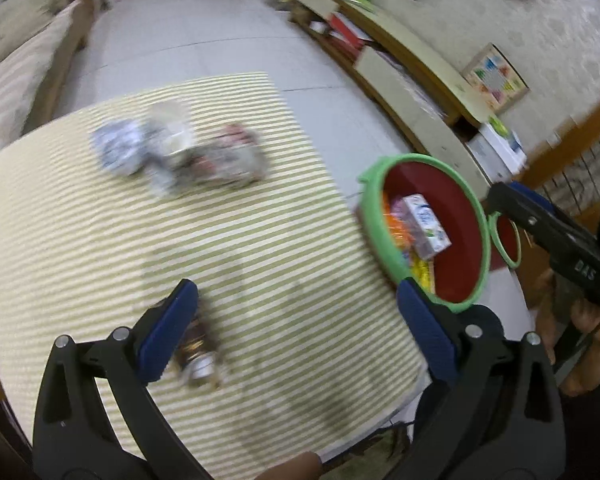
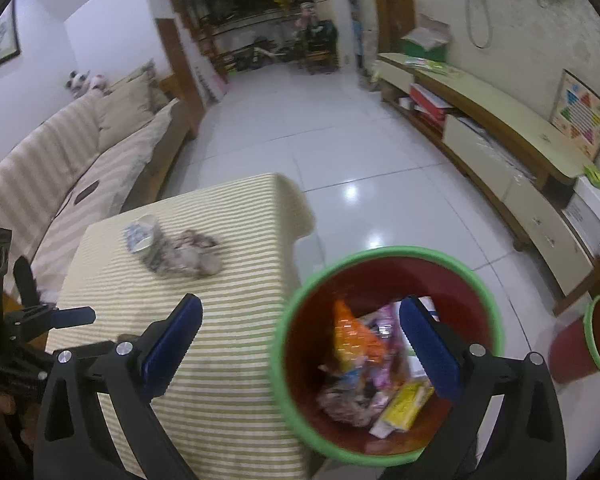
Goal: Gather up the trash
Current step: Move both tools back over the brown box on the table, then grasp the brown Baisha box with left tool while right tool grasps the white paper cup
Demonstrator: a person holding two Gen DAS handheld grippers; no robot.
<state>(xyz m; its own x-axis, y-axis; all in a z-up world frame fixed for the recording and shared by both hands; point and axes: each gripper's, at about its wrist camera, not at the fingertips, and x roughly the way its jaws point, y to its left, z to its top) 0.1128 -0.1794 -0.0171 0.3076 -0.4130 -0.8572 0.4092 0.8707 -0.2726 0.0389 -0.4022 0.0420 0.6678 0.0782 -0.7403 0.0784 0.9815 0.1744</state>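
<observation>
A red bin with a green rim (image 1: 380, 216) (image 2: 288, 344) stands at the table's right edge and holds several wrappers and small boxes. A pile of crumpled wrappers (image 1: 188, 152) (image 2: 176, 252) lies at the far side of the striped table (image 1: 260, 264) (image 2: 228, 304). A brown wrapper (image 1: 198, 352) lies just by the left finger of my left gripper (image 1: 296, 332), which is open and empty above the table's near part. My right gripper (image 2: 300, 344) is open and empty, hovering over the bin's left rim; it also shows in the left wrist view (image 1: 548, 224).
A second small red bin with green rim (image 2: 596, 336) (image 1: 506, 240) stands on the floor to the right. A striped sofa (image 2: 60, 160) runs along the left. A long low cabinet (image 2: 500, 152) lines the right wall. White tiled floor (image 2: 340, 140) lies beyond the table.
</observation>
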